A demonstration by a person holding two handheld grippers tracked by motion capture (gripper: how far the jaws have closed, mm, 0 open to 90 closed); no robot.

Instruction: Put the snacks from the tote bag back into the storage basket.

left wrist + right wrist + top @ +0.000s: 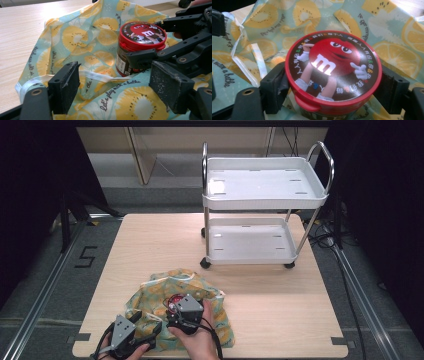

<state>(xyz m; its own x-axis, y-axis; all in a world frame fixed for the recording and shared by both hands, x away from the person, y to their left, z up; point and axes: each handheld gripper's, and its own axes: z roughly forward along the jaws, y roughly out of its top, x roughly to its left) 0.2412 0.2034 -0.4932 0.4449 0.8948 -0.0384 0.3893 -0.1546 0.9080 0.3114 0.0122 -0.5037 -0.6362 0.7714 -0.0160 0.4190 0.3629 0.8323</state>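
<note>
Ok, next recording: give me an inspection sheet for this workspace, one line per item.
Surface: light wooden table, bare apart from the items below.
Job's things: red-lidded candy jar upright on a lemon-print cloth bag.
Clutter: nothing seen.
Grippers: right gripper has its fingers closed on the jar below the lid; left gripper open over the bag's edge.
Cables: black cable trailing from the right gripper; more on the floor at right.
Surroundings: empty white two-shelf cart at the table's far edge; dark curtains.
</note>
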